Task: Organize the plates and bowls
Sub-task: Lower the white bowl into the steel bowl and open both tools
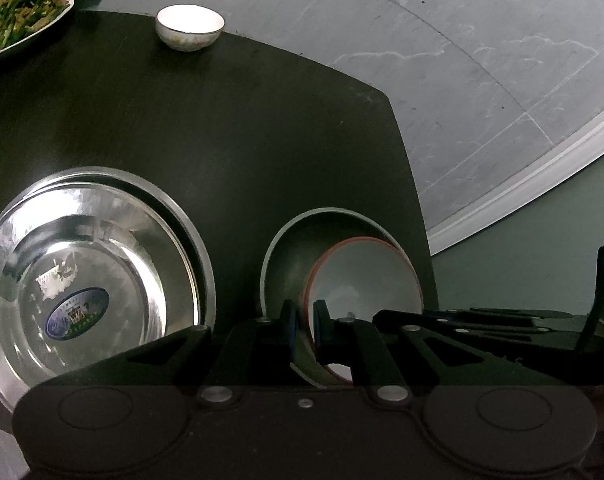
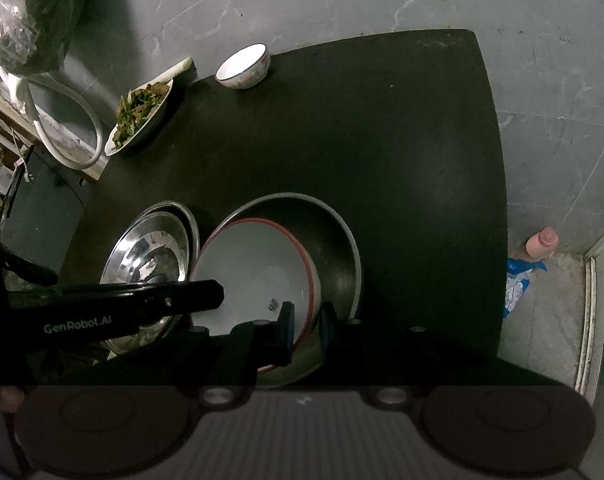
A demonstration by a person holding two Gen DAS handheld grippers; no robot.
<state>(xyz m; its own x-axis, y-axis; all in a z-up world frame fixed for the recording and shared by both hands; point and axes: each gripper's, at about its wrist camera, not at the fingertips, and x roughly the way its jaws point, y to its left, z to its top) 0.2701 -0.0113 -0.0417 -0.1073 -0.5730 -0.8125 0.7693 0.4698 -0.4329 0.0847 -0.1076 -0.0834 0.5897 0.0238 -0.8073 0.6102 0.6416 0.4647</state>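
Gripping red-rimmed bowl (image 2: pixel 258 264) w/ both grippers.

We see wide bare table (image 2: pixel 401 152) in the middle and on the right. The steel bowls (image 2: pixel 150 248) block the left; the small white bowl (image 2: pixel 244 66) and food plate (image 2: pixel 140 116) stand at the far edge.
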